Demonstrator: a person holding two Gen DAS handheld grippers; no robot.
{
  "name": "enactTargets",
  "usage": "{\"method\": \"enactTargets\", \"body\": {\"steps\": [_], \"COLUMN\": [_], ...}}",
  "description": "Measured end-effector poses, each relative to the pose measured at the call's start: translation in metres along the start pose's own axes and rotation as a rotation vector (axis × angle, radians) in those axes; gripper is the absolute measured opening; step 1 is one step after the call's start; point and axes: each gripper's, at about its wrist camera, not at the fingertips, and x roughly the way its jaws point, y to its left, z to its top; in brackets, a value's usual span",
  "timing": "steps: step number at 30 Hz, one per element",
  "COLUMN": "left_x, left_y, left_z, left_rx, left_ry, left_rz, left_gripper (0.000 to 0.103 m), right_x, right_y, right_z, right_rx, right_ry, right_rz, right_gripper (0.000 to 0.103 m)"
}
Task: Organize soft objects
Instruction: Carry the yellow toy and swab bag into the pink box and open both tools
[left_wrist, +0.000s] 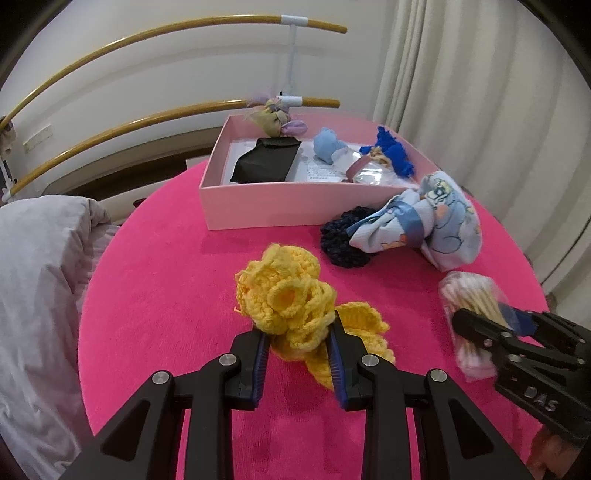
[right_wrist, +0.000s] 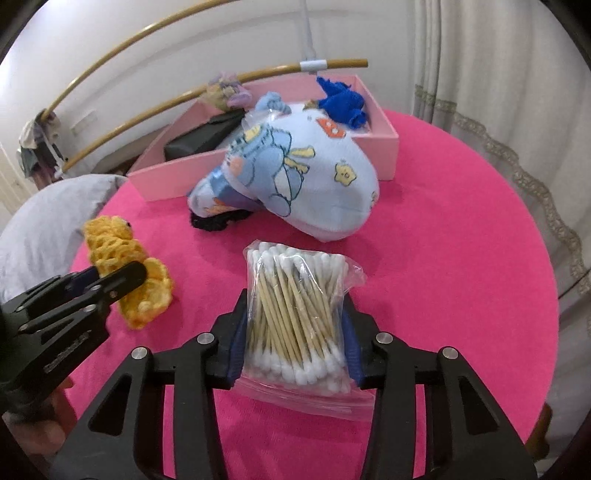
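L gripper (left_wrist: 297, 345) grips yellow crochet (left_wrist: 291, 306); R gripper (right_wrist: 295, 332) grips swab bag (right_wrist: 295, 314).

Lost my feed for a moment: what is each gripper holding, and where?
Left gripper: yellow crochet flower, gripped at its lower middle. Right gripper: cotton swab bag, jaws on its two sides.

The left hand-held gripper (left_wrist: 299, 332) is sitting low centre in its view, fingers pressing in from both sides; the right hand-held gripper (right_wrist: 293, 332) is likewise clamping, low centre
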Motion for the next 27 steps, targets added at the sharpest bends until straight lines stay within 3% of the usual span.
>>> {"method": "enactTargets", "body": {"steps": [17, 27], "left_x": [-0.079, -0.111], "left_y": [-0.001, 0.006], "left_z": [-0.007, 0.029], "left_rx": [-0.002, 0.006], "left_ry": [-0.08, -0.161], "left_rz": [0.029, 0.047], "left_gripper": [0.025, 0.025], "right_x": [-0.057, -0.082], "right_y": [0.024, 0.019], "right_z": [0.002, 0.045], "right_rx": [-0.04, -0.063], "right_ry": [-0.087, -0.168], "right_rz": [0.085, 0.101], "right_gripper": [0.041, 0.041]}}
